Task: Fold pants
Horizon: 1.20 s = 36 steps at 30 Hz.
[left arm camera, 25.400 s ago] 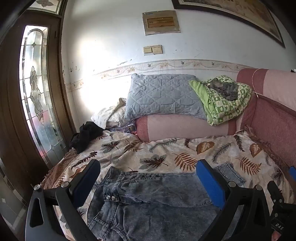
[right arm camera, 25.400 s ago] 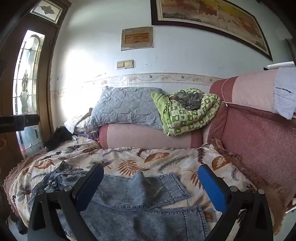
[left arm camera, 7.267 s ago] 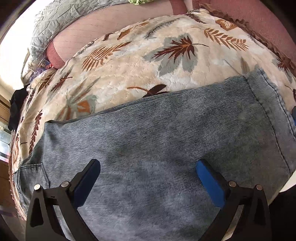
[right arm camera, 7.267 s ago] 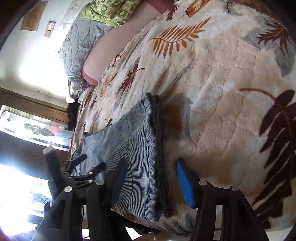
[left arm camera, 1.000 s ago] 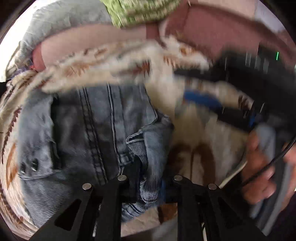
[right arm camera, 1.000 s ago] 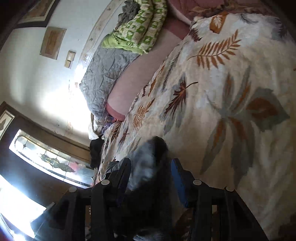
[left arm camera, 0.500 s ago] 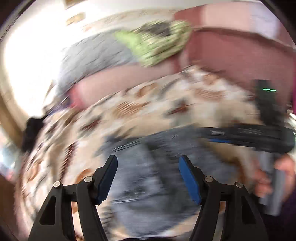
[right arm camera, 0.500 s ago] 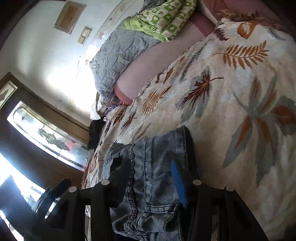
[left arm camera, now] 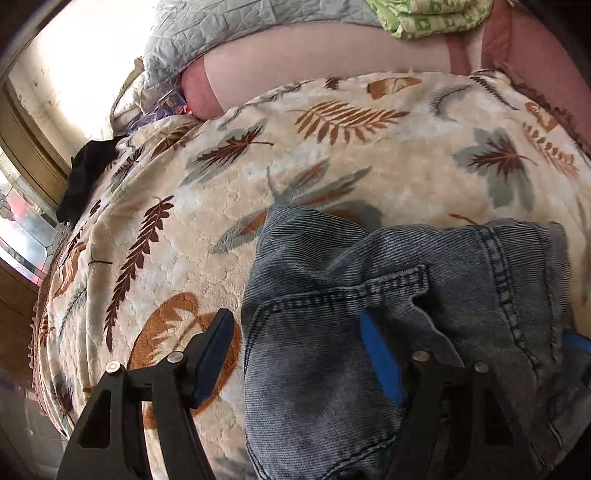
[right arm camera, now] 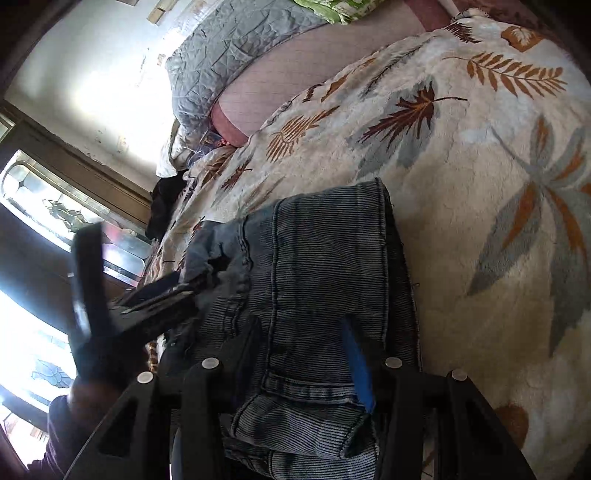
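Note:
The grey-blue denim pants lie folded into a small thick bundle on the leaf-print blanket. My left gripper is open, its jaws straddling the bundle's left edge, with denim between them. In the right wrist view the bundle sits in front of my right gripper, whose jaws stand part open around a fold of denim, not pressing it. The left gripper shows blurred at the bundle's left side.
A grey quilted pillow and a green patterned blanket rest on the pink sofa arm at the back. A black garment lies at the blanket's left edge by the glass door.
The left gripper let go of the denim, opened and swung down over the bundle's left edge. The right gripper stays part open around the folded denim, which now lies flat.

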### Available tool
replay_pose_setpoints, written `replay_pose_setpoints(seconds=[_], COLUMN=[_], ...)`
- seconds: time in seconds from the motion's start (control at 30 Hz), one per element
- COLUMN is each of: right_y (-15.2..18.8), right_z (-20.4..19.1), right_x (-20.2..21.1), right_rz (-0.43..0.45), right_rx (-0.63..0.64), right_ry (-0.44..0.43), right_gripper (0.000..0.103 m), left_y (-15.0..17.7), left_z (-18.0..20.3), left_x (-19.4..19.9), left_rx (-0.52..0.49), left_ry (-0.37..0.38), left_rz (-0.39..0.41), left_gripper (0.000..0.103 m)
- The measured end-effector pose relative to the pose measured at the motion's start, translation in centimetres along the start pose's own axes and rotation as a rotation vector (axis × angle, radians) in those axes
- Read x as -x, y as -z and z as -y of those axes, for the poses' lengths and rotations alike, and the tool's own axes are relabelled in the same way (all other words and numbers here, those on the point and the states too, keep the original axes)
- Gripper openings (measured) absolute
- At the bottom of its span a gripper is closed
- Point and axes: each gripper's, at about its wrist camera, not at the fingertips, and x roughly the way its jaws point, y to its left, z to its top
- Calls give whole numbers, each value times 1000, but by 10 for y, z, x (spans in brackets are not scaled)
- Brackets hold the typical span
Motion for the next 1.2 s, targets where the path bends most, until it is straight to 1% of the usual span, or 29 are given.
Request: replay_pose_setpoints(seconds=[0.03, 0.07, 0.13, 0.17, 0.23, 0.3, 0.33, 0.43, 0.53, 0.57, 0.67, 0.73, 0.8, 0.9, 1.0, 1.07, 1.13, 1.2], right_y=[-1, -1, -4, -6, -10, -15, -18, -28, -39, -42, -52, -56, -59, -59, -55, -48, -38, -28], right_z=[-1, -2, -6, -10, -15, -21, -24, -35, -41, -40, -26, -15, -9, -3, -5, -10, -17, -24], right_x=[0, 2, 6, 7, 12, 14, 13, 6, -3, -7, -30, -41, -44, -37, -23, -10, 5, 16], right_rz=[2, 5, 24, 38, 81, 117, 129, 142, 155, 150, 63, 37, 34, 39, 66, 82, 100, 101], right_rx=[0, 3, 9, 11, 17, 15, 12, 18, 26, 22, -40, -75, -96, -130, -124, -94, -46, 7], right_ry=[0, 1, -8, -20, -37, -57, -64, -68, -54, -44, -36, -14, -39, -77, -99, -123, -114, -99], right_gripper=[49, 49, 49, 49, 49, 49, 49, 49, 49, 50, 55, 55, 56, 57, 57, 57, 57, 57], left_y=[-4, -7, -12, -14, -18, -24, -26, -34, -40, -41, -42, -42, -42, -39, -27, -13, 6, 23], left_z=[-2, -4, -12, -17, -27, -33, -33, -28, -25, -24, -15, -15, -20, -30, -43, -49, -52, -49], left_x=[-2, -3, 1, 5, 19, 27, 28, 17, 0, -7, -31, -40, -44, -32, -6, 16, 40, 56], left_rx=[3, 2, 21, 38, 70, 79, 75, 33, 46, 49, 24, 37, 68, 102, 115, 102, 79, 53], left_ry=[-11, -7, 28, 46, 66, 48, 42, 14, 4, -1, -46, -47, -23, 22, 37, 58, 70, 90], left_rz=[-8, -28, -61, -61, -24, 8, 9, -18, -46, -56, -90, -88, -99, -78, -36, -5, 31, 47], left_gripper=[83, 84, 84, 84, 83, 83, 83, 83, 83, 83, 84, 84, 84, 84, 83, 83, 83, 83])
